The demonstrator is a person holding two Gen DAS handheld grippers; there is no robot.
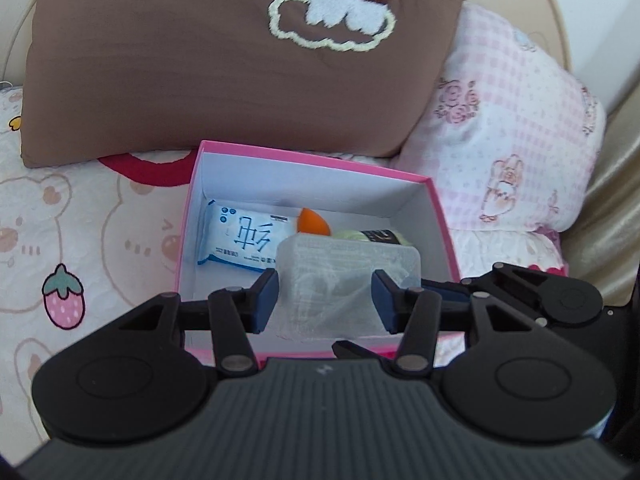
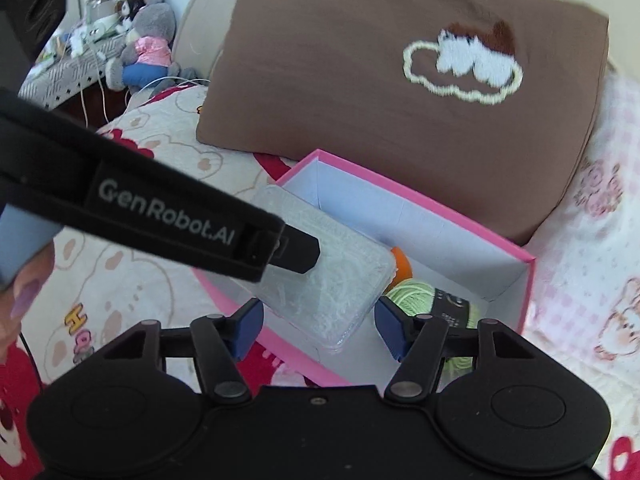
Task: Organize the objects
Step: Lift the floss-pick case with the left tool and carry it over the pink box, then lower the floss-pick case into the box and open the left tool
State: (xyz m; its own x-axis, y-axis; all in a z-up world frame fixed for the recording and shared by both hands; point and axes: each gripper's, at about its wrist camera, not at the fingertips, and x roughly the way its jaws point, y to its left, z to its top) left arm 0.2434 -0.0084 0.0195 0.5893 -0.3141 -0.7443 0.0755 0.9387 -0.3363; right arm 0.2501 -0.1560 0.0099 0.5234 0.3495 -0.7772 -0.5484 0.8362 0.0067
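A pink box (image 1: 312, 156) with a white inside stands open on the bed. In it lie a blue and white packet (image 1: 244, 240), an orange piece (image 1: 314, 224) and green yarn (image 1: 384, 238) with a black label. My left gripper (image 1: 324, 300) is shut on a clear plastic box (image 1: 332, 276) and holds it above the pink box's near end. In the right wrist view, one left finger (image 2: 296, 252) lies across the clear box (image 2: 340, 292). My right gripper (image 2: 320, 324) is open around the clear box's near end, with thin gaps at both pads.
A brown pillow (image 1: 224, 60) with a stitched cloud leans just behind the pink box, with a pink checked pillow (image 1: 512, 132) to its right. The bedspread (image 1: 80, 240) has bears and strawberries. A grey stuffed toy (image 2: 144, 40) sits by a cluttered bedside table at far left.
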